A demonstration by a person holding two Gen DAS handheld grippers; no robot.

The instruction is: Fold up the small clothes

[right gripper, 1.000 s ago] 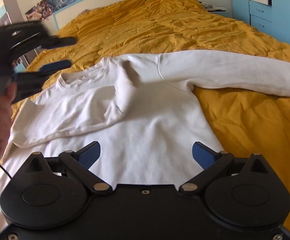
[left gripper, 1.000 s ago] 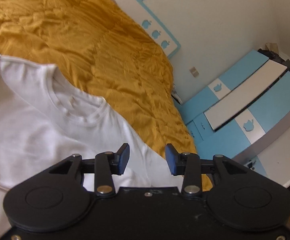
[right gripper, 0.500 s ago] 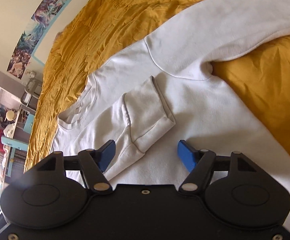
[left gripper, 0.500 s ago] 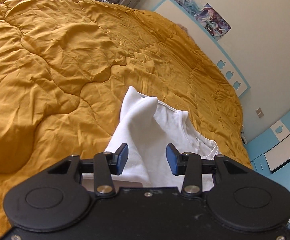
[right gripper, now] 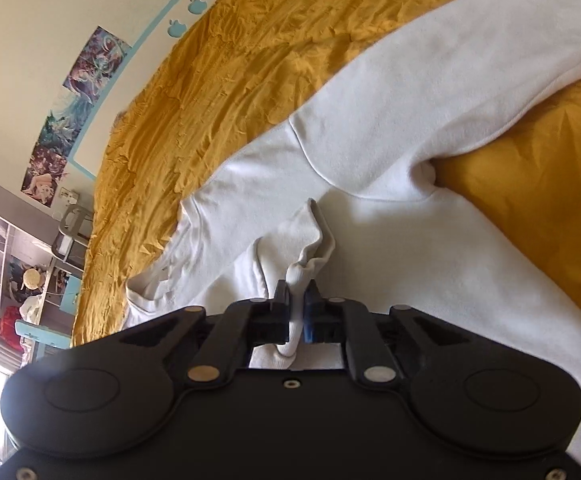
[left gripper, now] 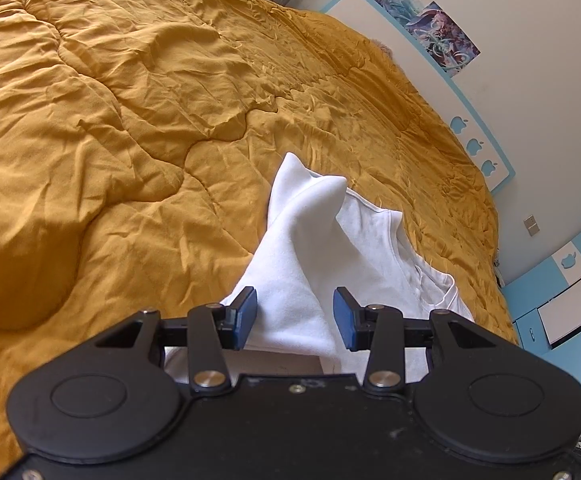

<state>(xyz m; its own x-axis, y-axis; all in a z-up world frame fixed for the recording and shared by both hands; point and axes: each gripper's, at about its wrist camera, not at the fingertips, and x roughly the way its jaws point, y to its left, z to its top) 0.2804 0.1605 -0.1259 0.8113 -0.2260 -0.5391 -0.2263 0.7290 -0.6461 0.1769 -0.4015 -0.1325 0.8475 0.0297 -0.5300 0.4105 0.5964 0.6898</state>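
Note:
A white long-sleeved sweatshirt (right gripper: 430, 248) lies on a mustard-yellow quilt (left gripper: 110, 128). In the right wrist view my right gripper (right gripper: 297, 312) is shut on the cuff (right gripper: 310, 256) of the sleeve folded across the body; the other sleeve (right gripper: 470, 72) stretches to the upper right. In the left wrist view my left gripper (left gripper: 295, 318) is open, its blue pads either side of a raised fold of the sweatshirt (left gripper: 302, 248) at the shoulder, without pinching it. The neckline (left gripper: 422, 272) lies to the right.
The quilt (right gripper: 250, 60) covers the whole bed. A white and blue headboard with apple shapes (left gripper: 474, 144) and posters (right gripper: 74, 104) line the wall. Blue cupboards (left gripper: 570, 304) stand at the right; shelves and clutter (right gripper: 18, 280) at the left.
My right gripper has moved down onto the folded sleeve's cuff and shut on it. My left gripper stays open over the shoulder fold, having swung there from the neckline a second ago.

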